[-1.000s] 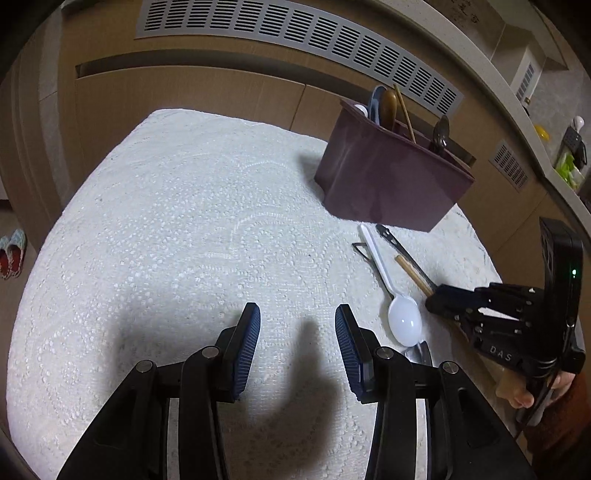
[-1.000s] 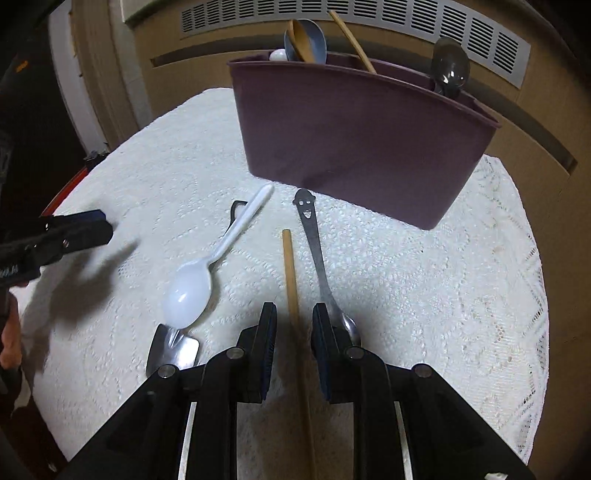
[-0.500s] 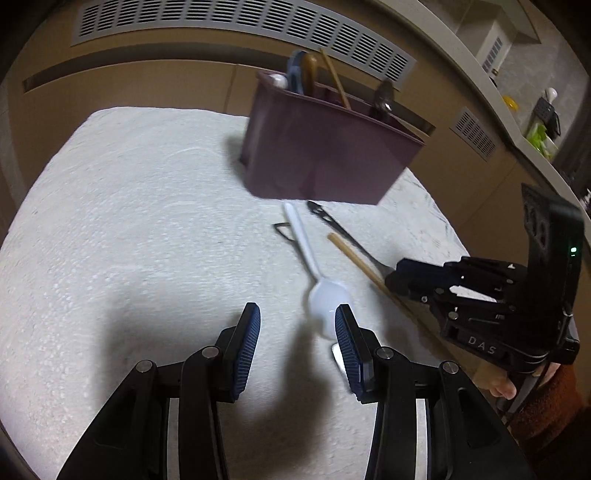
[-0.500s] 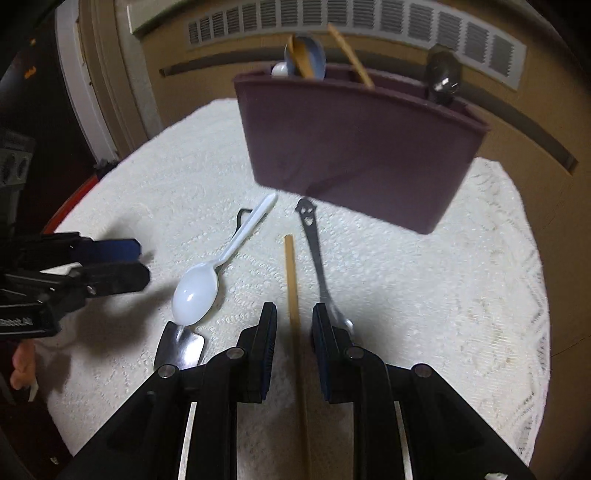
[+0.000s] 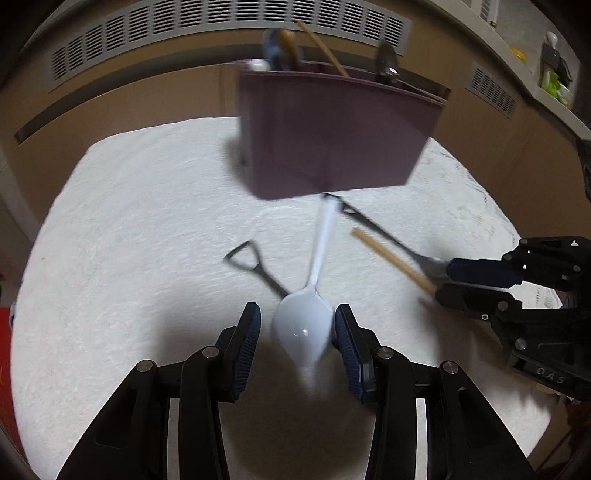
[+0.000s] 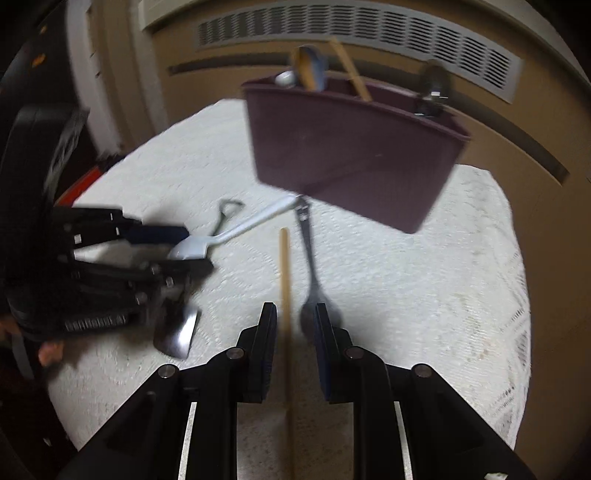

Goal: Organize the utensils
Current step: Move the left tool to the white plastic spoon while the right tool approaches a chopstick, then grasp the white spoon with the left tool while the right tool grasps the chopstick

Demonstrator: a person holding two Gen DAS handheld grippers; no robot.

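a maroon utensil caddy (image 5: pixel 340 136) stands toward the far edge of a white lace-covered worktop (image 5: pixel 129 229), already holding several spoons and a wooden chopstick, with beige cabinet fronts and a slotted vent (image 5: pixel 221 22) close behind it. in front of it four loose pieces lie close together: a white plastic spoon (image 5: pixel 306 325), a shovel-handled spoon (image 5: pixel 255 266) crossing beneath it, a wooden chopstick (image 5: pixel 391 258) and a dark metal spoon (image 5: pixel 380 236) whose handle end nearly touches the caddy's base. the left gripper (image 5: pixel 297 332) hangs released, its blue pads either side of the white spoon's bowl without pressing it. the right gripper (image 6: pixel 295 321), jaws half-closed and parted, straddles the wooden chopstick, which runs between the pads with a gap on each side; the metal spoon's bowl lies just by its right pad. the two grippers work close together, the shovel spoon's blade between them. broad bare cloth stays free to the left, and more to the right up to the scalloped edge. compared with a second ago, the left gripper has swung from empty cloth across to the white spoon, while the right has barely shifted.
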